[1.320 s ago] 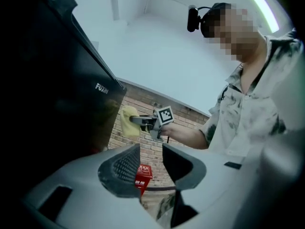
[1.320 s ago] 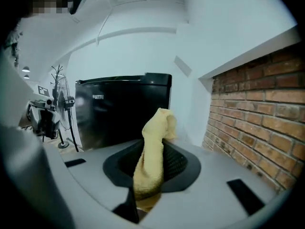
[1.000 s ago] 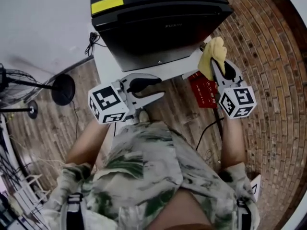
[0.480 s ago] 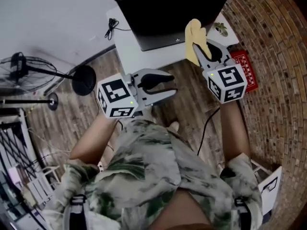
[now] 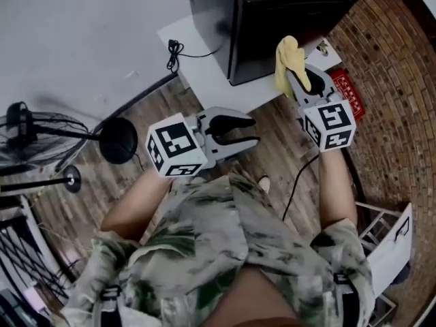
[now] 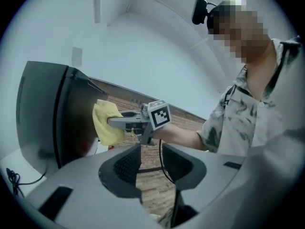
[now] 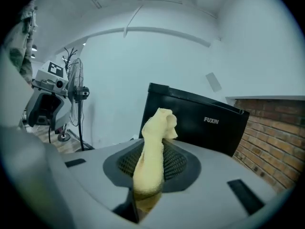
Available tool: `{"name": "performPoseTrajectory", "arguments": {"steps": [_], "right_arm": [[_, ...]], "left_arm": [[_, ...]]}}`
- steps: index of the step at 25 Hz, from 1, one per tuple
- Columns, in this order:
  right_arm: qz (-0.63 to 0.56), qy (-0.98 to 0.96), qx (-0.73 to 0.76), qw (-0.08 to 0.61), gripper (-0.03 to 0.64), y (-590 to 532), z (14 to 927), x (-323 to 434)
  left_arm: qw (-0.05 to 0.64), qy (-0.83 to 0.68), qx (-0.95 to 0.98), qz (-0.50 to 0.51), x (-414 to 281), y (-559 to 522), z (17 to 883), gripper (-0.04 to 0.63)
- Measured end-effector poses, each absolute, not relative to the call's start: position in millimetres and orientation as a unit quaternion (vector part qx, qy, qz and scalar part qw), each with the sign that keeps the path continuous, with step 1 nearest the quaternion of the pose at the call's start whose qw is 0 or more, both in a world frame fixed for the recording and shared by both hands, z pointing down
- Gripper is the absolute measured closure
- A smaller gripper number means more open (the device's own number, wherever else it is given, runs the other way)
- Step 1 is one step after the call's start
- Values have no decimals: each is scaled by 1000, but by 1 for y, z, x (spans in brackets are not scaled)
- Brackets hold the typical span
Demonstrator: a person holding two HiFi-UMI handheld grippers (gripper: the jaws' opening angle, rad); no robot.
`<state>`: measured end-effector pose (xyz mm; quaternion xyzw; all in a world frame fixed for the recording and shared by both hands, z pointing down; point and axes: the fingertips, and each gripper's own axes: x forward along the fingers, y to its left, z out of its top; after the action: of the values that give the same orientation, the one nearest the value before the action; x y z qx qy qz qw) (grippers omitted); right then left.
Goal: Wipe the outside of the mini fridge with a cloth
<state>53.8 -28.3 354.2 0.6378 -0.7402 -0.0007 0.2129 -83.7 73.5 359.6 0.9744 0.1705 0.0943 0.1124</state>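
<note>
The black mini fridge (image 5: 286,19) stands on a low white platform (image 5: 204,70) at the top of the head view. My right gripper (image 5: 294,73) is shut on a yellow cloth (image 5: 287,56), held up close to the fridge's dark front face; I cannot tell whether they touch. In the right gripper view the cloth (image 7: 152,147) stands up between the jaws, with the fridge (image 7: 200,123) behind it. My left gripper (image 5: 238,132) is lower and to the left, over the wooden floor, open with nothing in it. The left gripper view shows the cloth (image 6: 107,123) beside the fridge (image 6: 43,113).
A standing fan's round base (image 5: 117,140) sits on the floor at the left, and a black cable (image 5: 176,46) lies on the platform. A red flat item (image 5: 349,94) lies by the brick wall (image 5: 392,53) on the right. A white frame (image 5: 392,244) stands at lower right.
The view has swung round to the right, so the fridge now shows its grey side and sits further right. The right gripper keeps the cloth beside the fridge; the left gripper stays open.
</note>
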Motion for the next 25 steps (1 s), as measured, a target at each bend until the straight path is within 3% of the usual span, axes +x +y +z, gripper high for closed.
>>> {"name": "performPoseTrajectory", "arguments": {"steps": [7, 16, 25], "right_arm": [[8, -700, 690, 184, 520, -67, 334, -29], [-71, -661, 715, 216, 520, -115, 276, -49], [-138, -577, 735, 329, 520, -160, 235, -64]], "left_arm": [[126, 209, 965, 98, -182, 36, 360, 457], [133, 207, 966, 84, -190, 17, 347, 457], [130, 247, 957, 77, -229, 3, 342, 457]]}}
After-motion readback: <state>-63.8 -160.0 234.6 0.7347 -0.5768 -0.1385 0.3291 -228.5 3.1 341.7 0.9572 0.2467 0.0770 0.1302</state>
